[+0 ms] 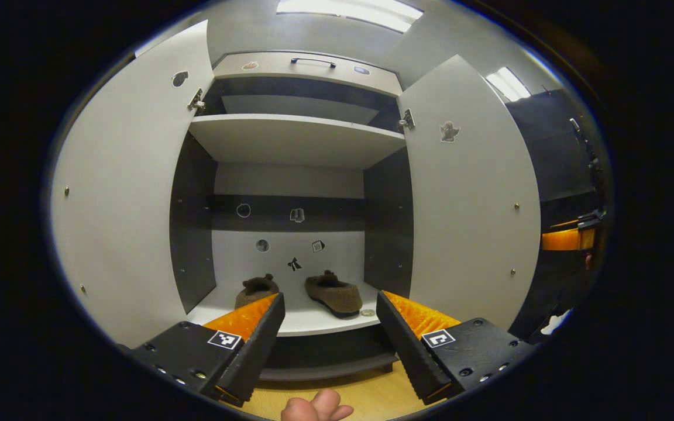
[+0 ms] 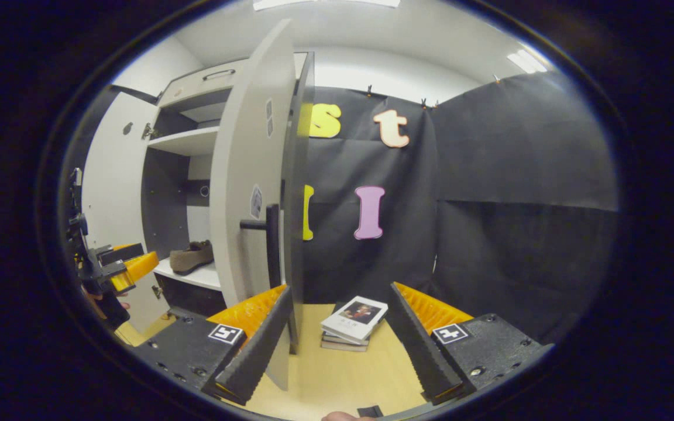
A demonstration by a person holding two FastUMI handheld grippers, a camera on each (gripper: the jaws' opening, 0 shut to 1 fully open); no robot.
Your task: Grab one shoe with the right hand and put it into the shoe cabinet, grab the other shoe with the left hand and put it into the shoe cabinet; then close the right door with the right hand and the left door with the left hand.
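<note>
Shoes are lodged inside the cabinet; right gripper is held agape beside the right door for closing, left gripper likewise agape and empty.

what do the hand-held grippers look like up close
In the left gripper view, the left hand-held gripper has two wedge-shaped fingers with ribbed inner faces on black, screw-studded blocks, each with a square black-and-white marker. In the right gripper view, the right hand-held gripper looks the same.
</note>
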